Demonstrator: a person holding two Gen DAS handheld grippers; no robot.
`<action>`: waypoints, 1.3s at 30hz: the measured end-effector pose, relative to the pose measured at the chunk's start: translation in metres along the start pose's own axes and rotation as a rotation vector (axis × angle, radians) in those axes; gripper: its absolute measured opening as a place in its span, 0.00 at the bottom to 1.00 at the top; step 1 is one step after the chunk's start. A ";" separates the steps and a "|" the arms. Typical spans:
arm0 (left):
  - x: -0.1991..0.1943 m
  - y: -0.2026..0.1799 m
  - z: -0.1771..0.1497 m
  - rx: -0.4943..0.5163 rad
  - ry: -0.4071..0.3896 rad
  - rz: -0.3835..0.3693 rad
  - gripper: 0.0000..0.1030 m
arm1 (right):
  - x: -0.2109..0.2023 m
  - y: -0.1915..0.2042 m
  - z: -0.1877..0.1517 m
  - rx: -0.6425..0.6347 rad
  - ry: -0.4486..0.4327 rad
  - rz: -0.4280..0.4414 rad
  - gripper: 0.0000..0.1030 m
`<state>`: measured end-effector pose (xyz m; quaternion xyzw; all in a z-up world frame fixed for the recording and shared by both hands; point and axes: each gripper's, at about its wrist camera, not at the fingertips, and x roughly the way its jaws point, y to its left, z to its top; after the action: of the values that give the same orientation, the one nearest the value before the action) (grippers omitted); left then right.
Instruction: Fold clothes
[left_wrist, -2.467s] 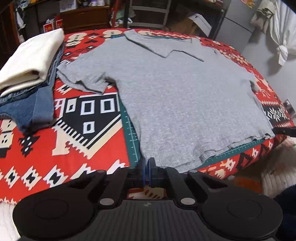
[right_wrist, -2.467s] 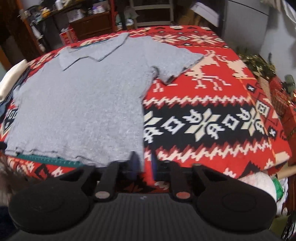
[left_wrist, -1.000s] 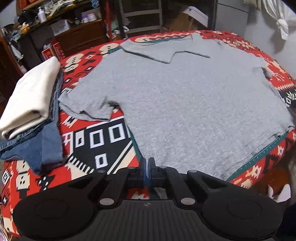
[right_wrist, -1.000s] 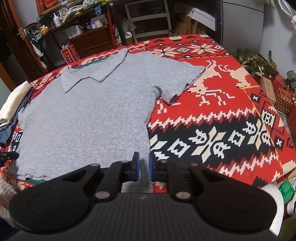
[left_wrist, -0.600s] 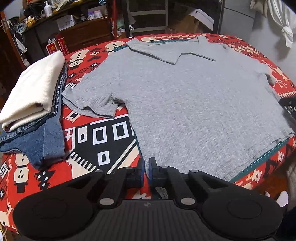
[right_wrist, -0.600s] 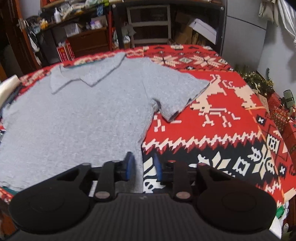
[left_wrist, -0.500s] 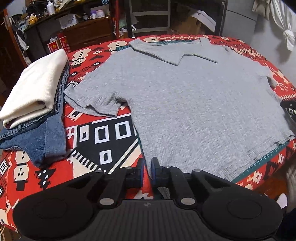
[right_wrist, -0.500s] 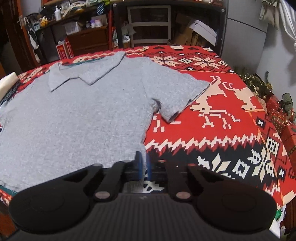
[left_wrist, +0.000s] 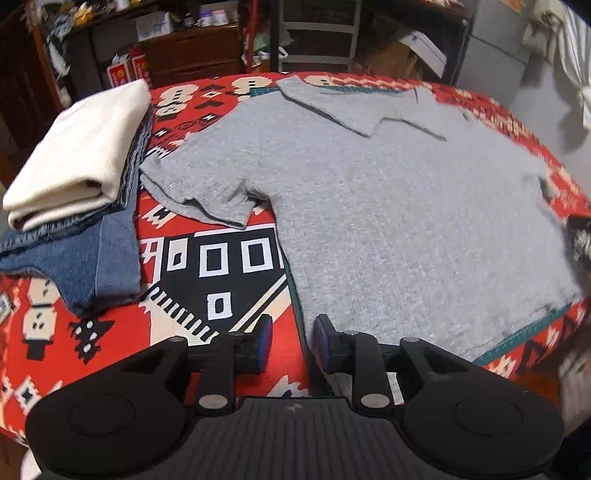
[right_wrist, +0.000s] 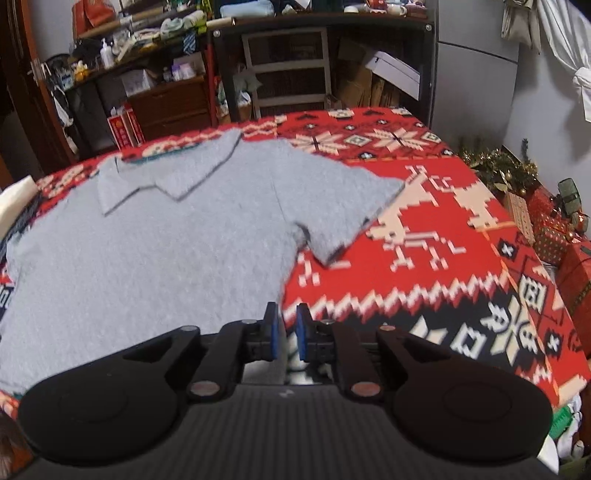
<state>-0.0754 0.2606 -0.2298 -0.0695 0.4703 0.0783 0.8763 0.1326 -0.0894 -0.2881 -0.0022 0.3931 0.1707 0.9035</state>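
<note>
Ahead of both my grippers the grey polo shirt (left_wrist: 399, 206) lies flat on the red patterned blanket (right_wrist: 443, 266), collar farthest, hem nearest, lengthwise away from me. My left gripper (left_wrist: 290, 341) gapes apart; my right gripper (right_wrist: 284, 332) shows a narrow gap, gripping nothing.

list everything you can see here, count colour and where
polo shirt: 1, grey, spread flat, collar at the far side
tablecloth: 1, red with black and cream patterns, covering the table
folded cream garment: 1, cream, top of the stack left of the shirt
folded jeans: 1, blue denim, under the cream garment
cutting mat: 1, green, edge showing under the shirt's hem
wrapped gift boxes: several, red and green, beside the table on the right
drawer unit: 1, white frame, behind the table
left gripper: 1, black with blue pads, open at the shirt's near left corner
right gripper: 1, black with blue pads, narrow gap, at the shirt's near right edge
</note>
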 end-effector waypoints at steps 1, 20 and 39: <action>-0.001 0.002 0.001 -0.017 -0.002 -0.005 0.25 | 0.002 0.001 0.002 0.000 -0.007 0.006 0.11; -0.026 -0.010 0.016 -0.017 -0.224 0.045 0.60 | -0.022 0.025 -0.004 -0.077 -0.079 -0.022 0.59; 0.048 -0.090 -0.001 0.128 -0.279 -0.016 0.94 | 0.022 0.089 -0.042 -0.206 -0.038 0.062 1.00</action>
<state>-0.0316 0.1759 -0.2655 -0.0055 0.3473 0.0502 0.9364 0.0893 -0.0051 -0.3206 -0.0795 0.3564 0.2383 0.8999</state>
